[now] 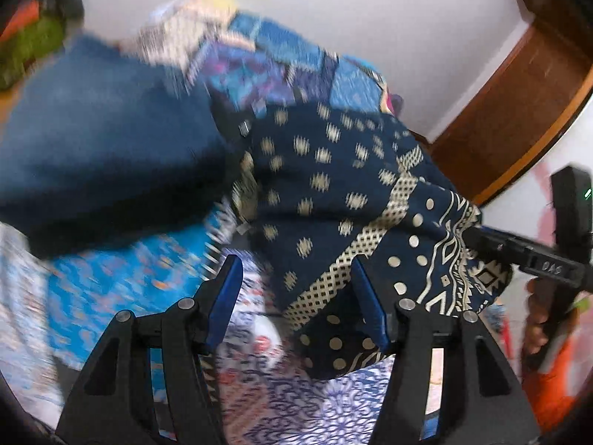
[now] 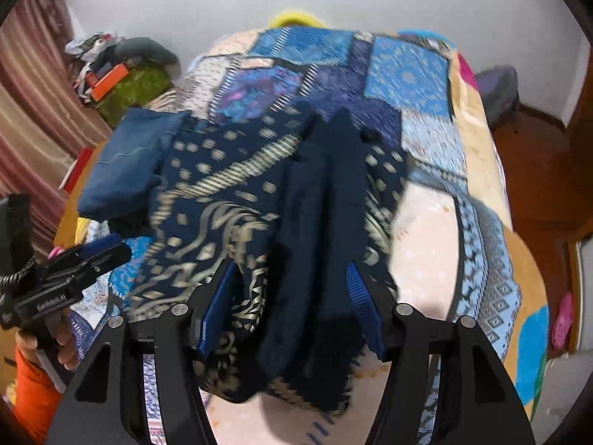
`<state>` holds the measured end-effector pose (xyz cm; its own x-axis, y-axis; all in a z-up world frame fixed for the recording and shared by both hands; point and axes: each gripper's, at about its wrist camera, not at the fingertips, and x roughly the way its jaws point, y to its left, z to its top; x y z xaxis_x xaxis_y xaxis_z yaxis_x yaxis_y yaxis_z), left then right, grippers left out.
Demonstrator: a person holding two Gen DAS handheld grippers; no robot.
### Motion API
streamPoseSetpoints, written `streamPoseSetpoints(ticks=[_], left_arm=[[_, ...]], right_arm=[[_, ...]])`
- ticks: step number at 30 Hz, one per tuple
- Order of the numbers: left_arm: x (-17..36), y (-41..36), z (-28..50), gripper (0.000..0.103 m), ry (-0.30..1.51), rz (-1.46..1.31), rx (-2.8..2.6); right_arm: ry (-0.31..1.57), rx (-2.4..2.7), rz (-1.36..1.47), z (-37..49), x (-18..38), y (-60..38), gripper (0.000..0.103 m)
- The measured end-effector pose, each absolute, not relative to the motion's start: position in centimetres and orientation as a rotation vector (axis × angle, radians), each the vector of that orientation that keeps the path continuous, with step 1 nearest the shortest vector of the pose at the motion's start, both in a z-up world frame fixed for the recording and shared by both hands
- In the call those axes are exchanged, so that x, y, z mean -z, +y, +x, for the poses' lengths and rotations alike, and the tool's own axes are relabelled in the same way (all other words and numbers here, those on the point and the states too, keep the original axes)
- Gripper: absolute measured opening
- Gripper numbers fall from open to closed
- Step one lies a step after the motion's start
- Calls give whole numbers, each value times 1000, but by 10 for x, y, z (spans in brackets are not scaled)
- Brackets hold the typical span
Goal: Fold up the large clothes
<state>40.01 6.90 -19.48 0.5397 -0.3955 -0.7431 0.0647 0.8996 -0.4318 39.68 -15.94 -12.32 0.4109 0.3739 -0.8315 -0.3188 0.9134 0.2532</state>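
A bed (image 2: 418,63) under a blue patchwork bedspread fills the room, white wall behind it.

Your navy printed garment (image 2: 222,200) (cream dots and zigzags) lies bunched across the bed, beside a plain blue folded cloth (image 2: 126,155). Your left gripper (image 1: 296,293) has its blue fingers (image 1: 226,296) spread apart, a hem of the garment (image 1: 333,200) drooping between them. Your right gripper (image 2: 292,304) is likewise spread wide, straddling dark folds without pinching them.
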Motion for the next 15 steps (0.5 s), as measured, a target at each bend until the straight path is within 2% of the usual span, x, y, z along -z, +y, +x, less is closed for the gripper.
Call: streamPoseSetpoints(ticks=[2, 4, 6, 10, 15], left_arm=[[208, 72, 408, 60, 976, -451, 328], [218, 76, 416, 65, 982, -532, 361], [227, 77, 425, 68, 989, -598, 392], [239, 71, 445, 81, 993, -669, 424], [252, 74, 454, 87, 992, -766, 458]], right_arm=[[1082, -424, 96, 400, 132, -176, 71], [1091, -417, 135, 402, 140, -191, 81], [1119, -455, 195, 406, 148, -202, 81], [1166, -499, 285, 416, 158, -204, 81], [1162, -546, 333, 430, 160, -192, 82]])
